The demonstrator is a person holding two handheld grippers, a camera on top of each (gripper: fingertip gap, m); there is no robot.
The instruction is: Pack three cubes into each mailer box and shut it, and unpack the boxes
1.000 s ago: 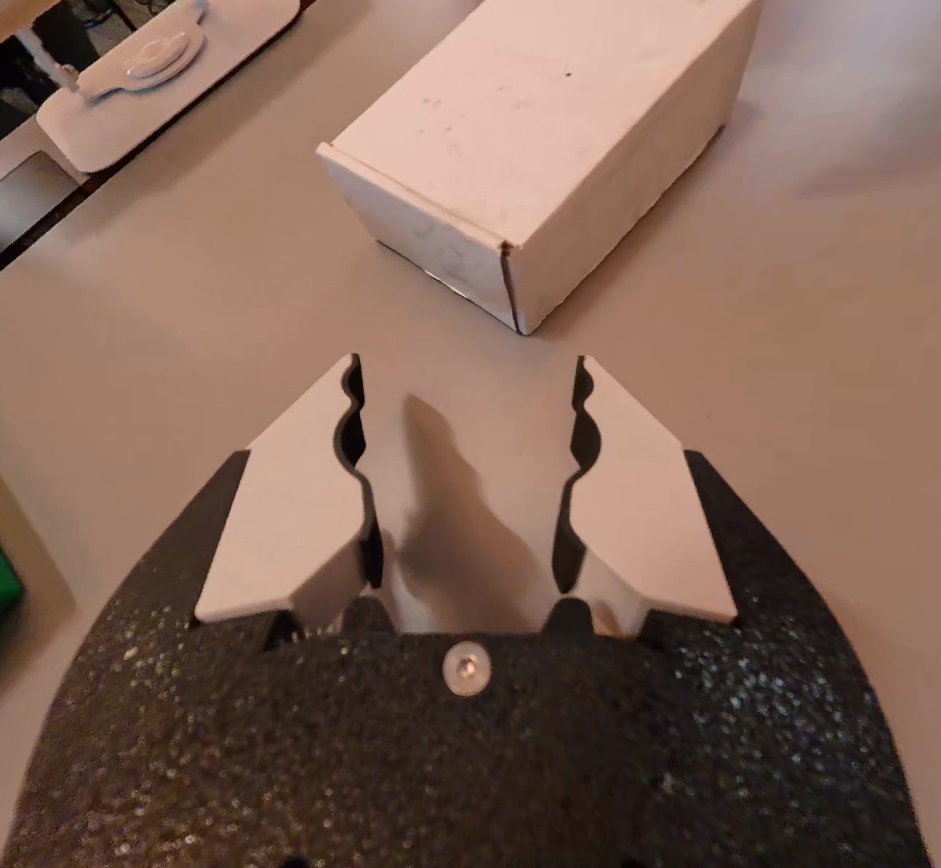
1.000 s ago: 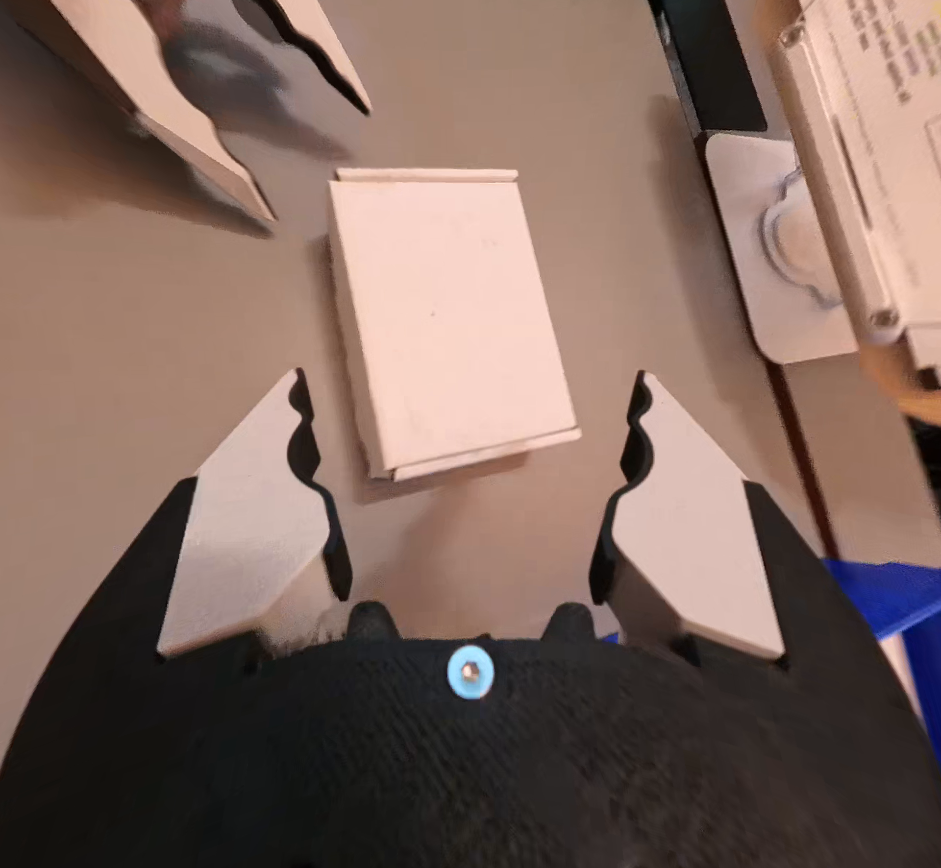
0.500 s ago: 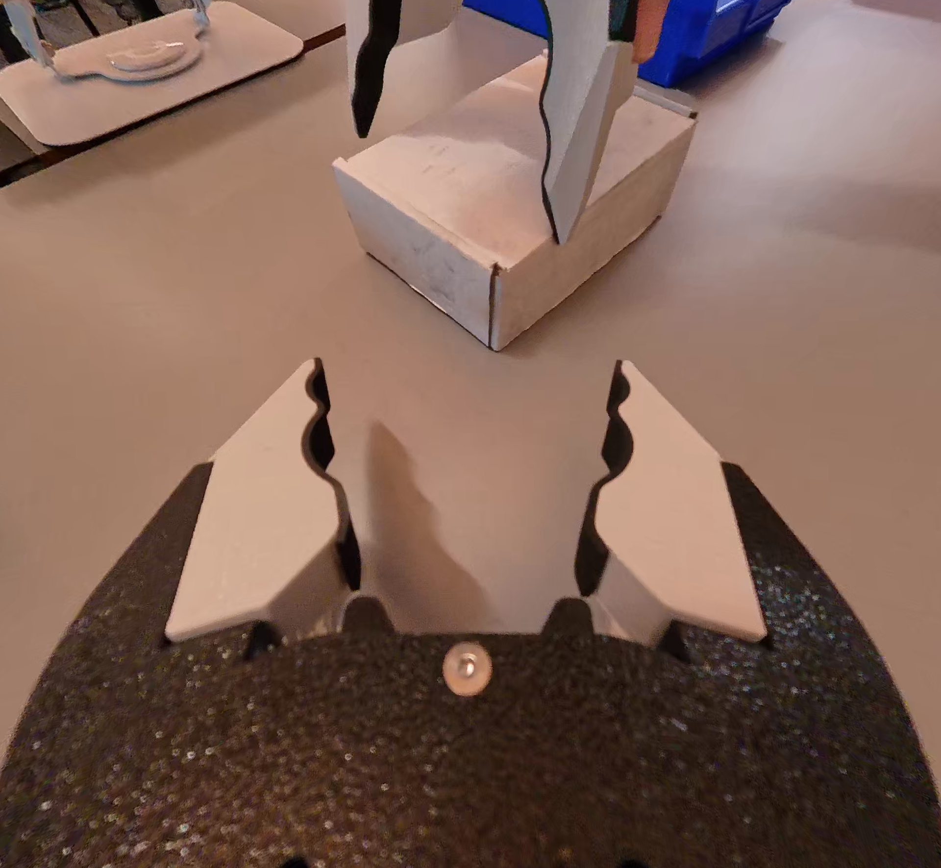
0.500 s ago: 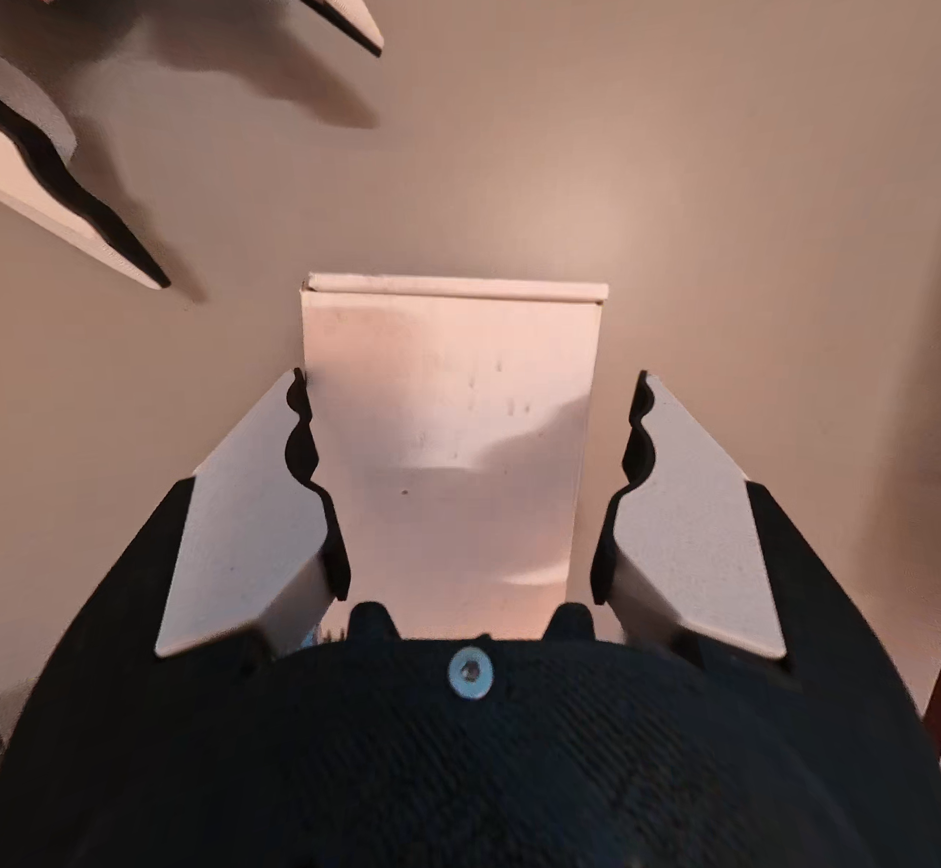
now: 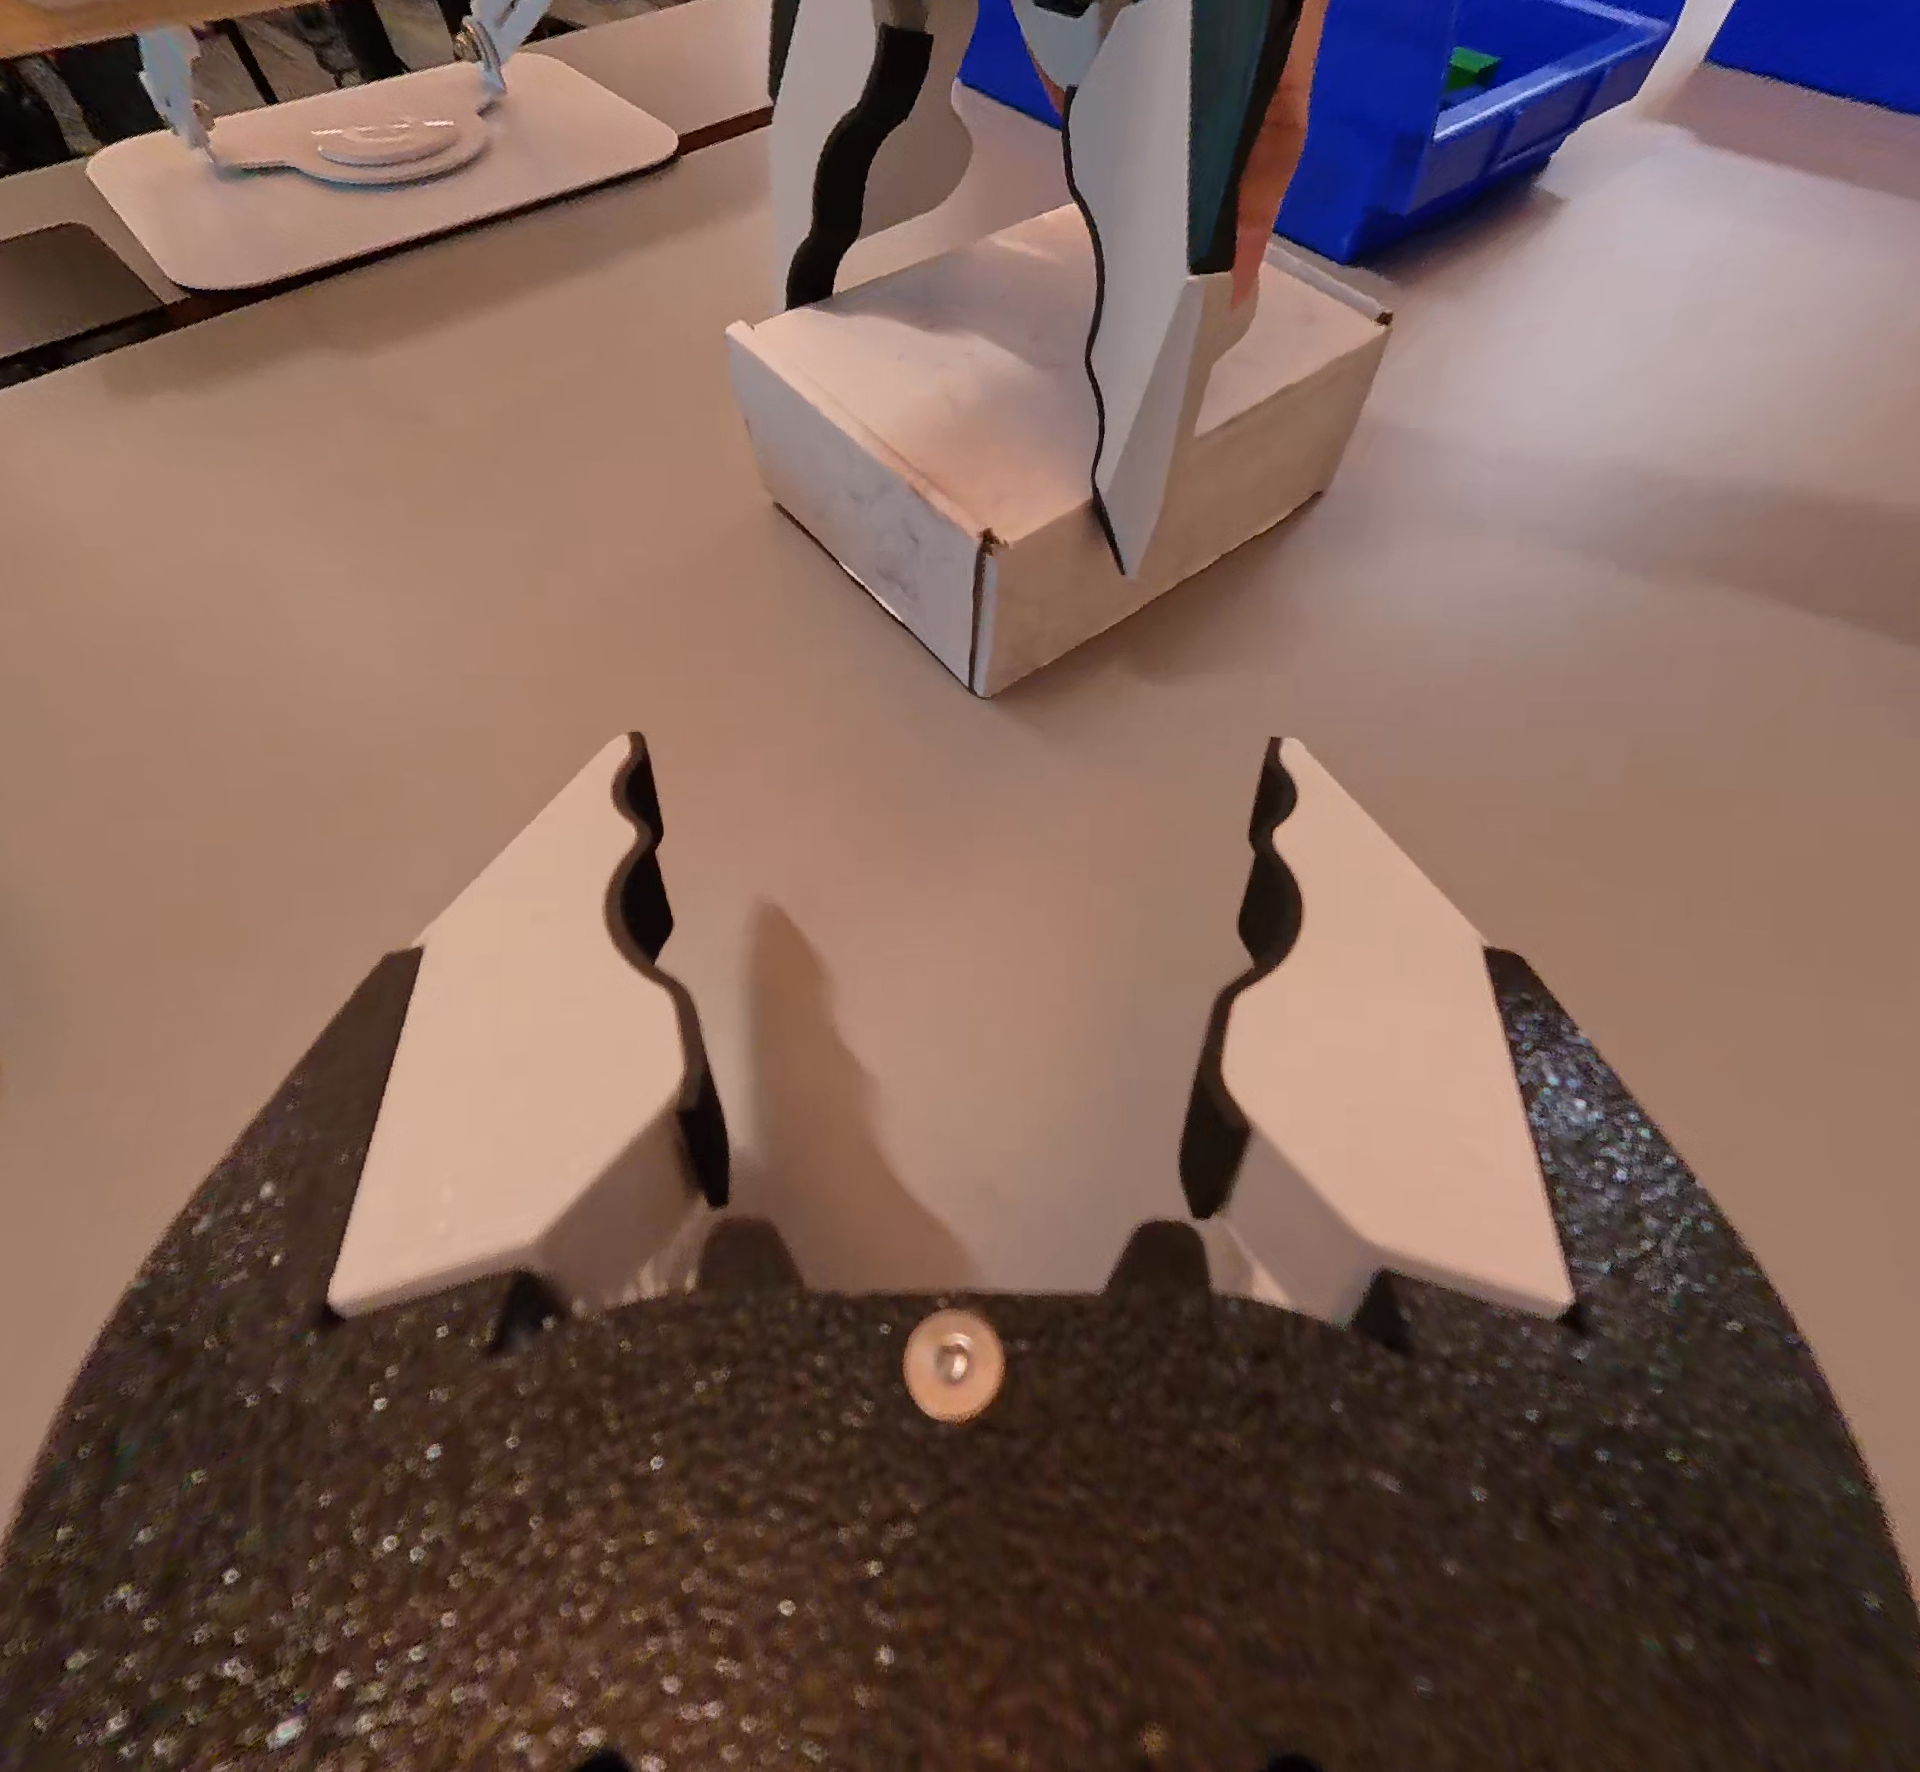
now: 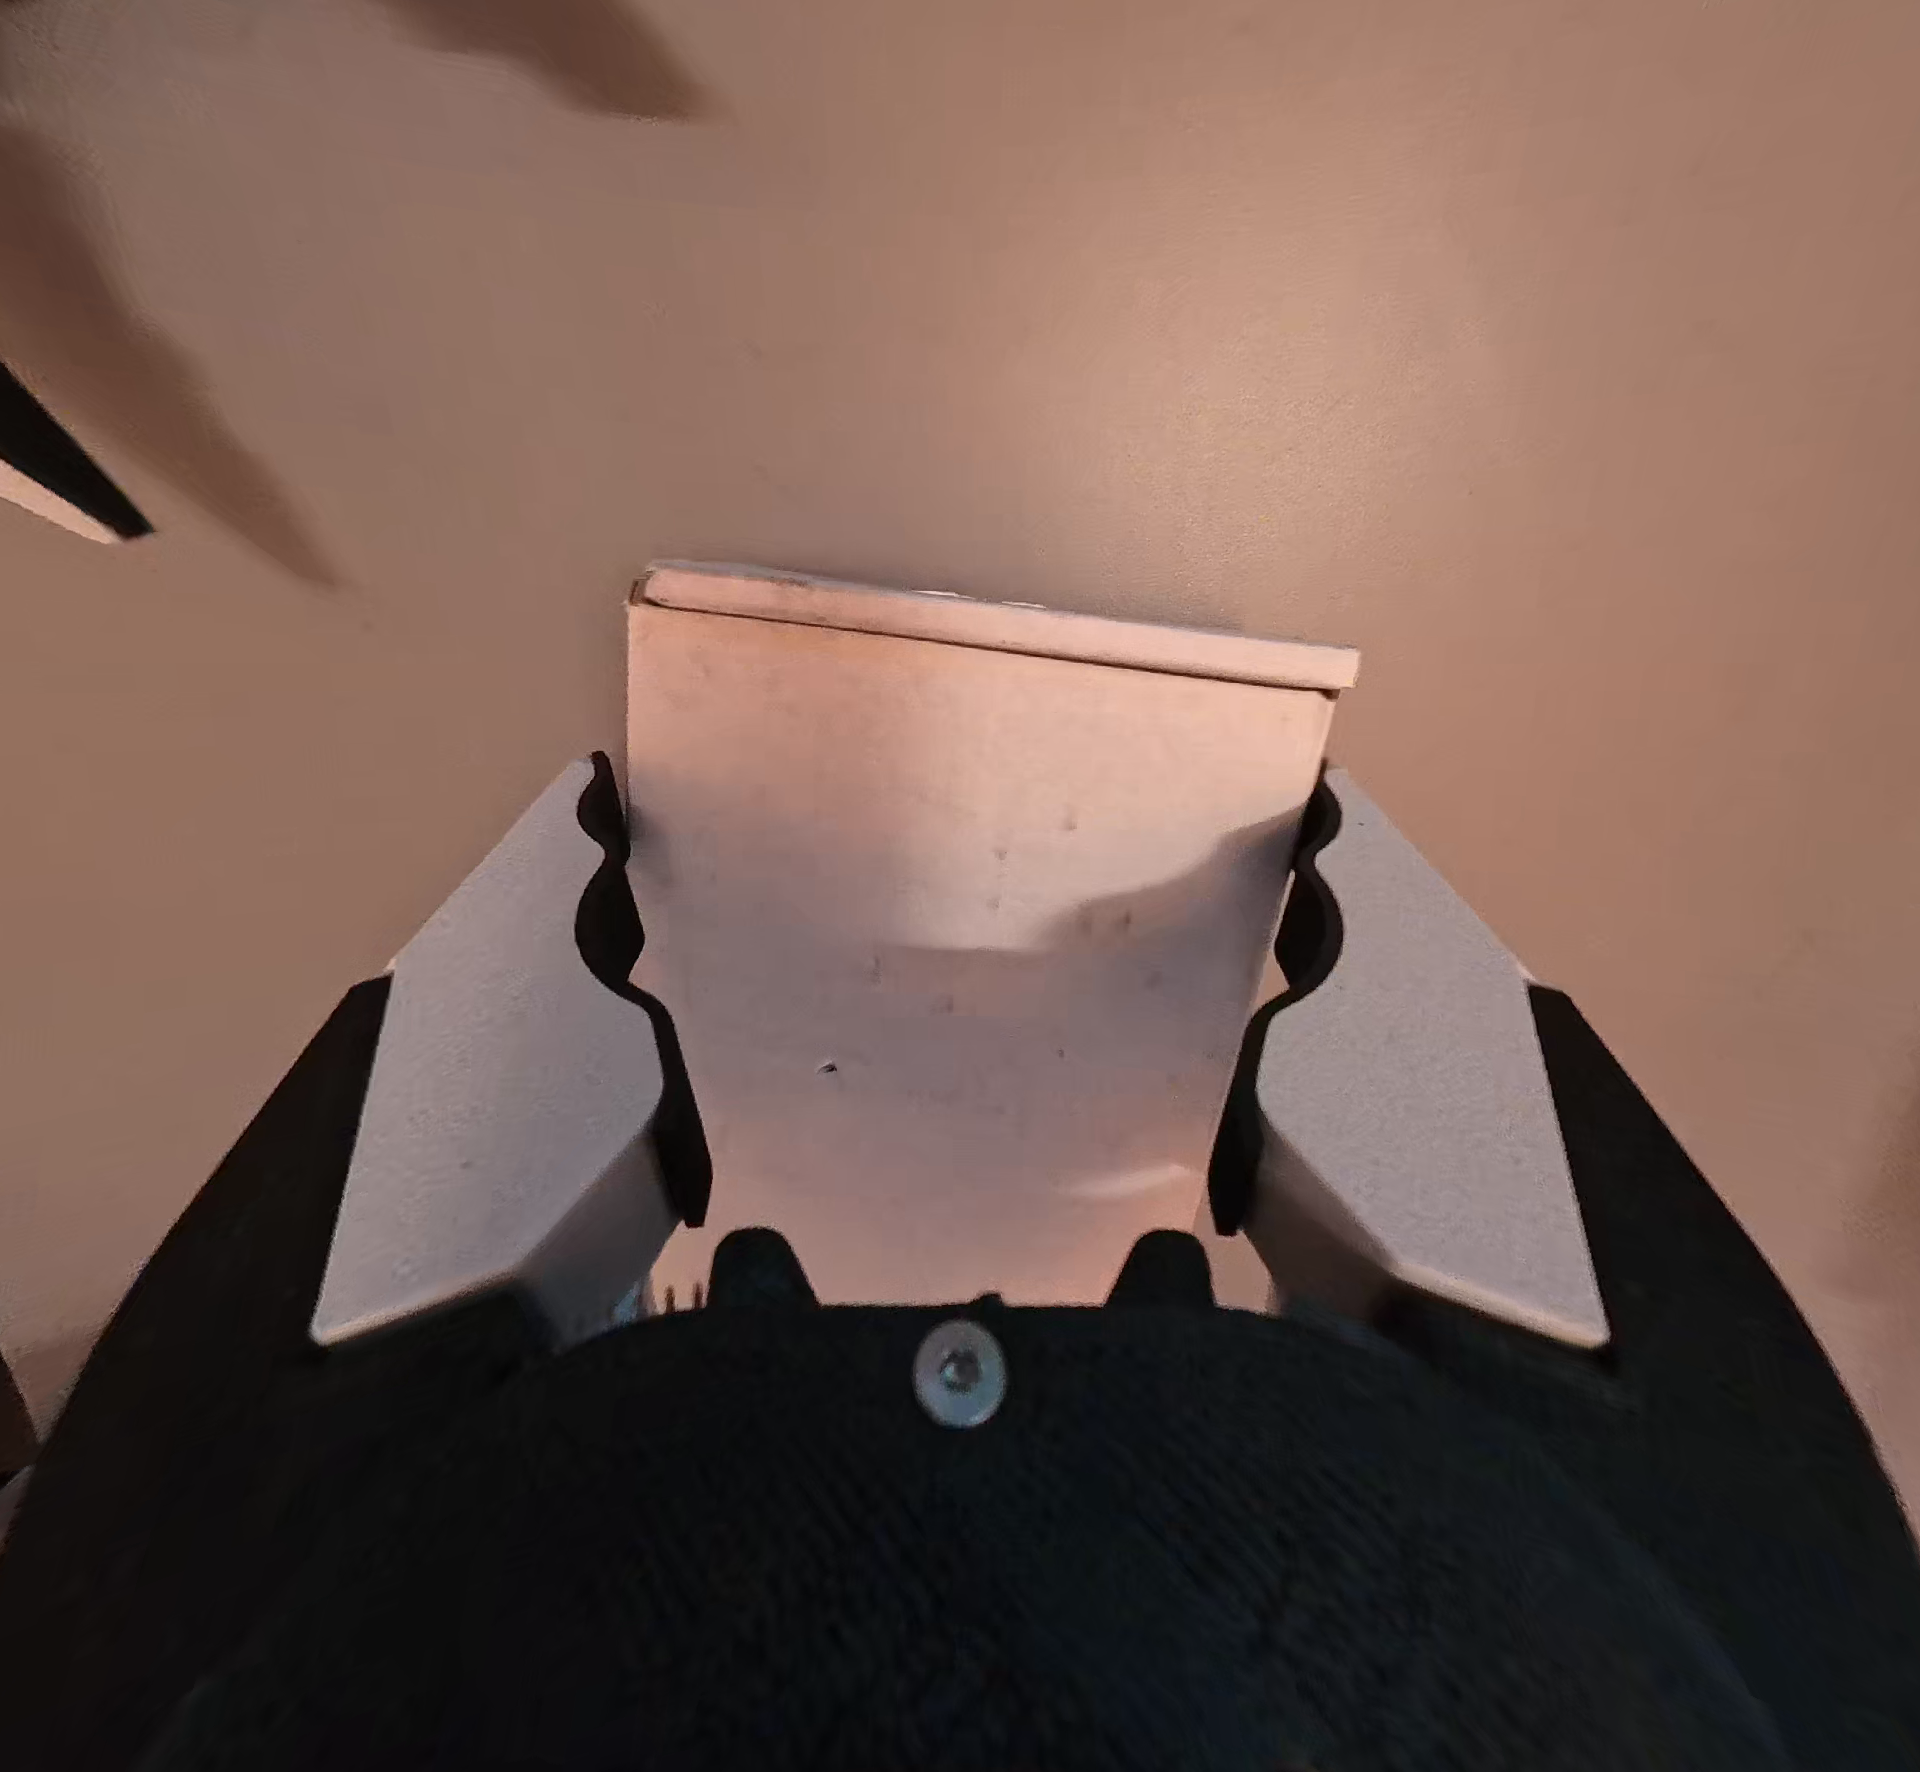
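A closed white mailer box [image 5: 987,434] lies on the tan table [image 5: 416,579]. My left gripper [image 5: 953,746] is open and empty, low over the table, with the box a short way ahead of it. My right gripper [image 6: 963,766] comes down on the box [image 6: 966,891] from above, open, with one finger along each long side. In the left wrist view its near fingertip [image 5: 1117,538] reaches down the box's side wall. No cubes show outside the bin.
A blue bin [image 5: 1538,112] with a green cube [image 5: 1470,65] in it stands behind the box at the right. A white stand base [image 5: 384,164] sits at the back left beyond a table seam. One finger of my left gripper [image 6: 73,496] shows at the left edge.
My right gripper has swung over the box and lowered until its fingers straddle it. My left gripper has pulled back from the box and opened slightly wider.
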